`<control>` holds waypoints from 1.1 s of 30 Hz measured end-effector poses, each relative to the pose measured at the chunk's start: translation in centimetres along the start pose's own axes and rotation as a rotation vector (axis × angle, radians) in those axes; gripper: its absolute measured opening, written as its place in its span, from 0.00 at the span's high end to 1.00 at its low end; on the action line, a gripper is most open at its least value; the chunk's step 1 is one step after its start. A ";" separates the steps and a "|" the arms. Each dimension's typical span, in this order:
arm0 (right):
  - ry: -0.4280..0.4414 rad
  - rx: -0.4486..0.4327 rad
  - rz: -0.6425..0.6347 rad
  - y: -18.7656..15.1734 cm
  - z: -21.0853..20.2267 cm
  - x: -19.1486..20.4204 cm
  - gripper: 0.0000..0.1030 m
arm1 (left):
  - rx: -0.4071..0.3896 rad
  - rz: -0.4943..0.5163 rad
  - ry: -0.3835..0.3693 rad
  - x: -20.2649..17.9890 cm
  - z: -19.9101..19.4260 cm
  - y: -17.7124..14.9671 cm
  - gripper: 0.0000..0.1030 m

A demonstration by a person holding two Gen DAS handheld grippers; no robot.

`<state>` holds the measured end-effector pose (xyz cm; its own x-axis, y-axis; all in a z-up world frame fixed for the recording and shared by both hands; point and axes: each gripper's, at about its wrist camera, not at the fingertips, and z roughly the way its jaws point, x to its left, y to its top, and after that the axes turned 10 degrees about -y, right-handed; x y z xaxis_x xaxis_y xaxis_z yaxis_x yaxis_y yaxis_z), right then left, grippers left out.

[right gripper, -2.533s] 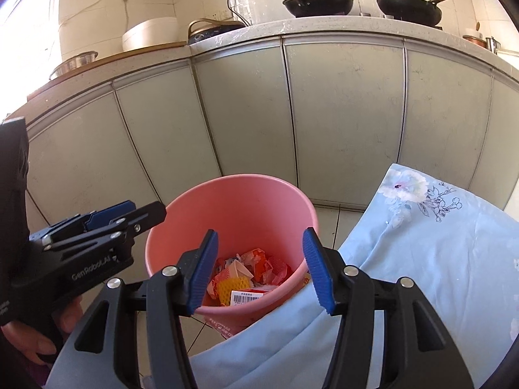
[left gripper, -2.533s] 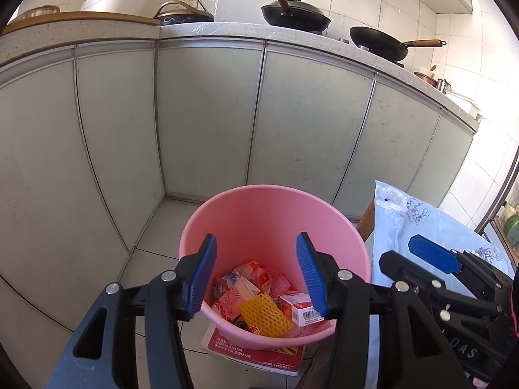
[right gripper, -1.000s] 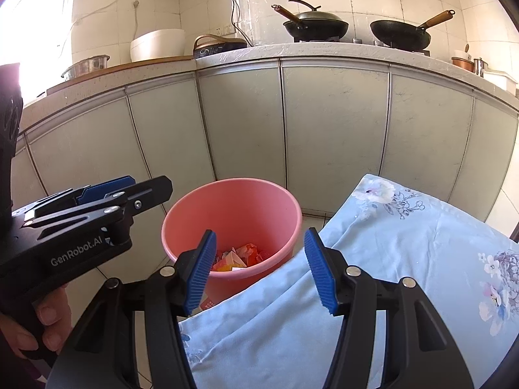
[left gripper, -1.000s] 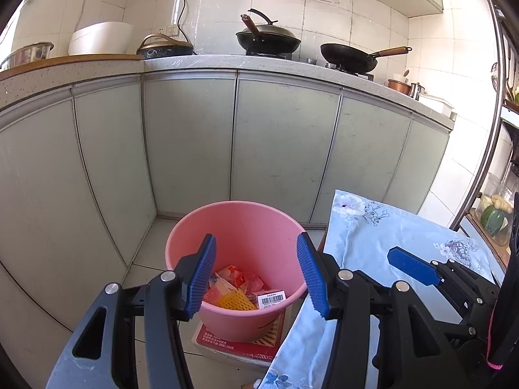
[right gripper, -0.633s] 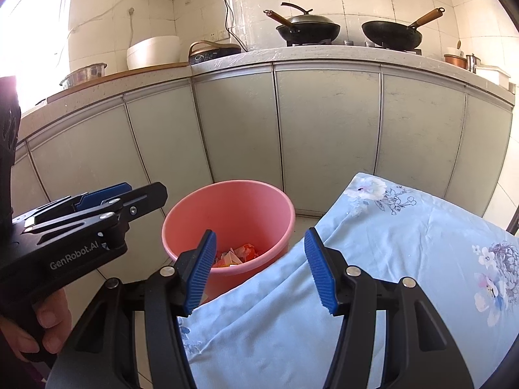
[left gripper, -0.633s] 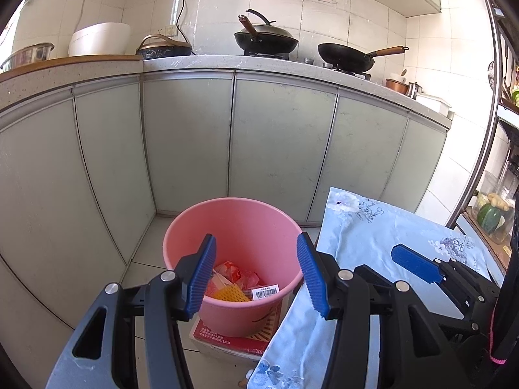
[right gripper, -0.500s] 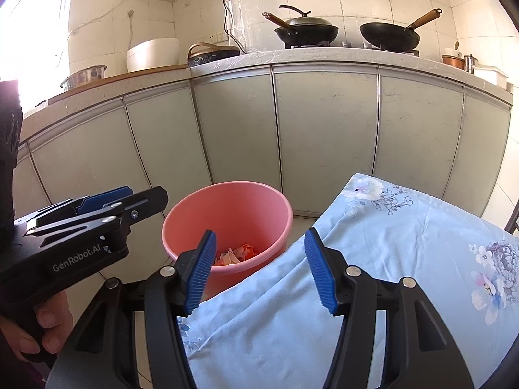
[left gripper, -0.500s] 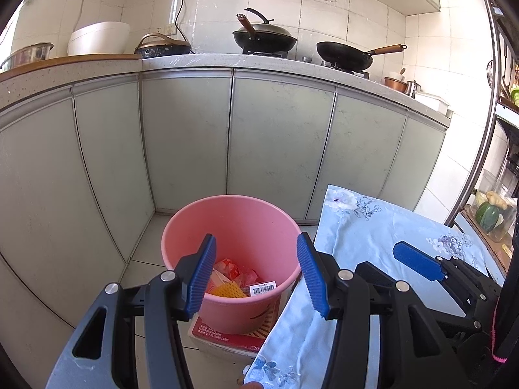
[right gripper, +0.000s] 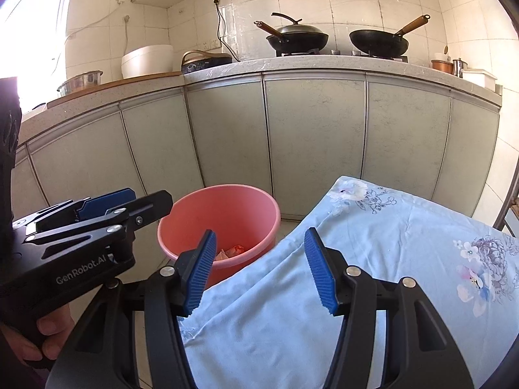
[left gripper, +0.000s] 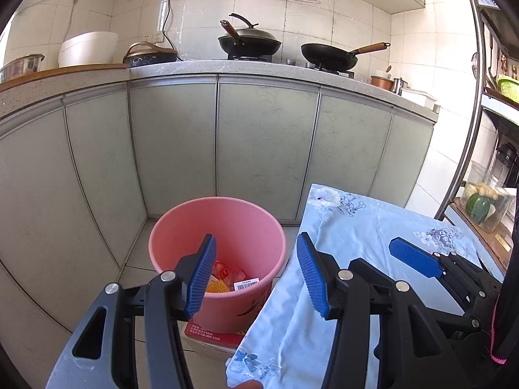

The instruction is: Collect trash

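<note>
The left gripper (left gripper: 256, 275) is hovering with its blue ribbed fingers (left gripper: 202, 277) spread wide and nothing between them, its left finger lying over the near rim of the pink bucket (left gripper: 181, 227) and its right finger over the hanging edge of the light blue floral cloth (left gripper: 356, 227). The right gripper (right gripper: 258, 267) is likewise spreading its fingers (right gripper: 319, 272) apart and carrying nothing, poised above the near left part of that cloth (right gripper: 389, 243).

The bucket is standing on the tiled floor (left gripper: 136, 253) at the foot of the grey-green cabinet doors (left gripper: 266, 142), just left of the cloth-covered surface. It is sitting on a flat red printed box (left gripper: 211, 335) whose near edge is showing beneath it. The trash is lying inside at the bottom: a red wrapper (left gripper: 223, 270), a piece of yellow foam netting (left gripper: 215, 287) and a white carton with a barcode (left gripper: 246, 284), all crowded together. From the right wrist view only a bit of the wrappers (right gripper: 232, 251) is showing over the rim (right gripper: 220, 191).

On the far countertop (left gripper: 181, 66) a lidded wok (left gripper: 249, 41) and an open wok with a wooden handle (left gripper: 331, 54) are resting on the stove, with a white rice cooker (left gripper: 87, 48) further left. The person's left hand (right gripper: 39, 340) is gripping the left gripper's handle at the near left.
</note>
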<state>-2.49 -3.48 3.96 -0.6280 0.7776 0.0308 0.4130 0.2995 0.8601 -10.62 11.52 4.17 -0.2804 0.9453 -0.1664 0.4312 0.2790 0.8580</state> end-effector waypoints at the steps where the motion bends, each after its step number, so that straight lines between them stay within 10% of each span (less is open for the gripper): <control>1: -0.002 0.002 0.001 -0.1 0.0 0.0 0.45 | 0.001 0.000 -0.002 0.0 0.0 0.0 0.50; 33: -0.060 0.049 0.024 -1.4 1.0 -1.2 0.45 | 0.034 0.008 -0.043 -0.5 1.5 -0.8 0.51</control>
<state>-1.63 -4.30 2.17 -0.5774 0.8162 0.0189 0.4599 0.3060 0.8335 -9.57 11.10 2.89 -0.2396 0.9538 -0.1813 0.4626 0.2763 0.8424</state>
